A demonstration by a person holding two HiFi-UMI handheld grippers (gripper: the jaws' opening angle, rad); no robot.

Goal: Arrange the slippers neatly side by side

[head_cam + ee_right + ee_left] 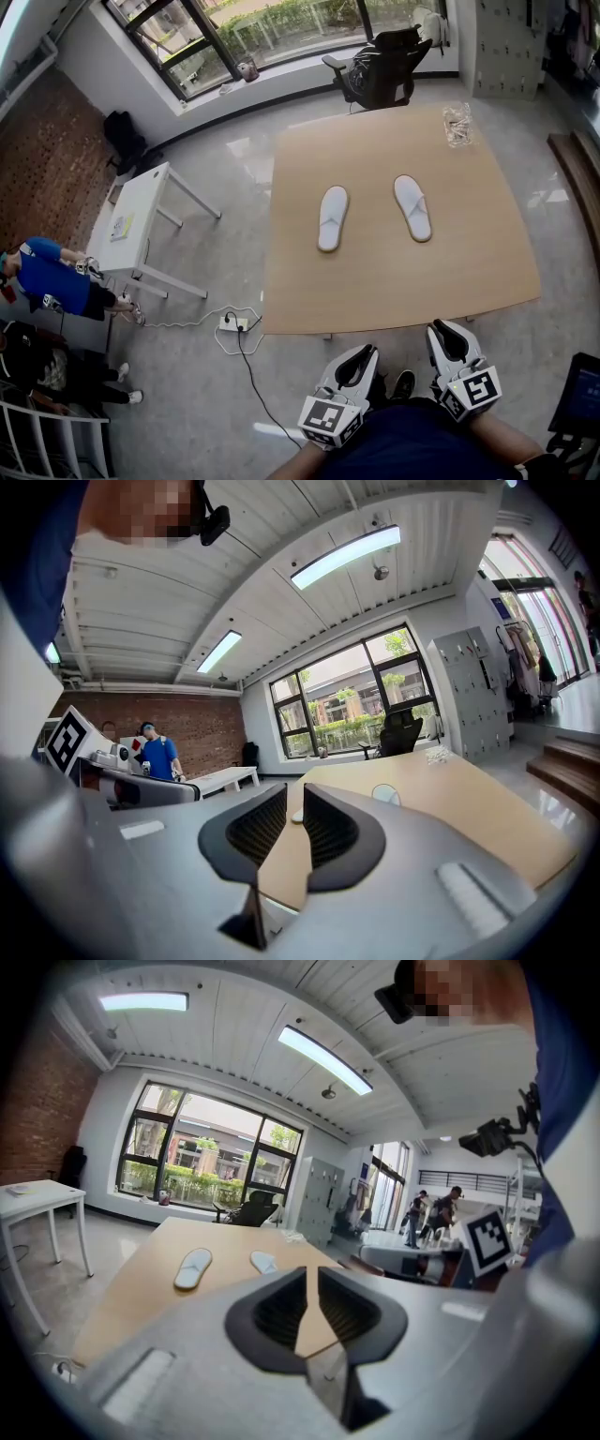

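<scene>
**Left-hand slipper (332,217) and right-hand slipper (412,207) lying apart on the worktop (394,281); both tools empty**

Two white slippers are shown lying flat near the middle of the pale wooden worktop, well apart, with bare wood between them. They are not parallel: the far ends are angled toward each other and the near ends are splayed outward. A crumpled clear wrapper (457,124) is seen near the far right corner of the worktop, well away from both.

The left tool (361,356) and the right tool (441,330) are held close to the person's body, by the near edge of the worktop and well apart from the slippers. In the left gripper view, the jaws are drawn in to a narrow slit. Nothing is pinched, and only worktop is seen through the slit. Both slippers appear far beyond, to the left of the jaws. In the right gripper view, the jaws are likewise nearly pressed together and empty, and part of one distant slipper is visible through the slit.

A black office chair (382,67) is placed at the far edge, before the window. On the floor to the left, a white side table (141,216) and a power strip (232,323) are seen. A person in a blue shirt (52,277) is seen at the left margin.
</scene>
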